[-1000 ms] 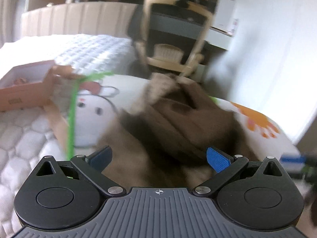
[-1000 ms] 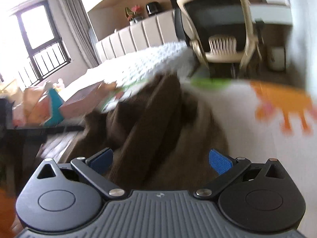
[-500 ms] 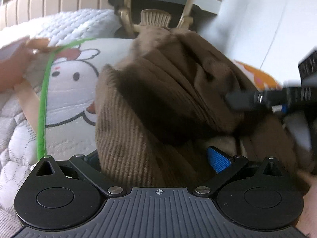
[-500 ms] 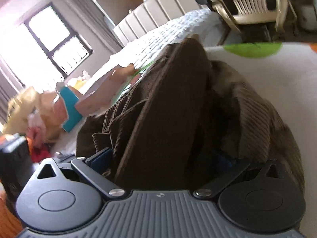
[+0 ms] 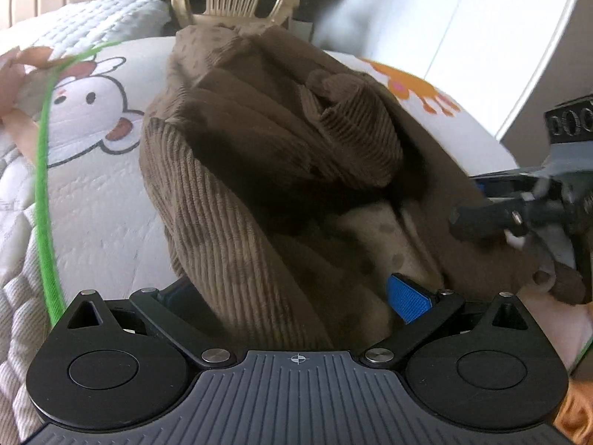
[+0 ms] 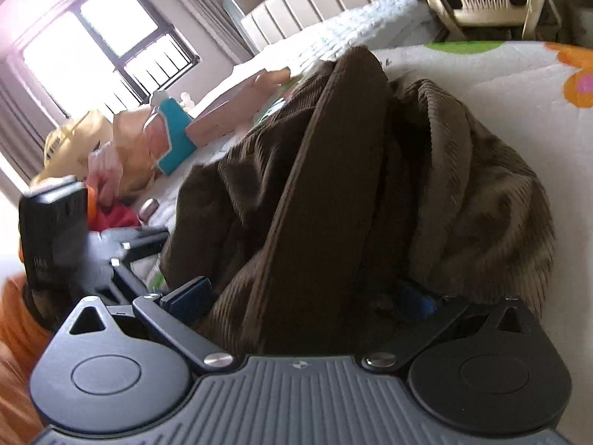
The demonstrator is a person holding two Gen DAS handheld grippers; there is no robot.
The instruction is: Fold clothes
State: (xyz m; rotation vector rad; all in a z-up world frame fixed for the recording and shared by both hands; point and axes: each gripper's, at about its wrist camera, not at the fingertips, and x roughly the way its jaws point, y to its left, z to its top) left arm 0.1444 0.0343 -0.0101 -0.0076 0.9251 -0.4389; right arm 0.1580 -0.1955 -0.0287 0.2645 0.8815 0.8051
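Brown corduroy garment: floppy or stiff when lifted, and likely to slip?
The brown corduroy garment probably hangs floppy: it slumps in deep folds. It looks thick, so likely heavyish. Its ribbed pile should resist slipping between the left gripper's fingers.

no readable words or numbers anywhere, pink cardboard box [image 6: 222, 126] has a printed mark on its side too blurred to read, quilted cover [image 5: 103, 200] carries only cartoon animal pictures, no lettering
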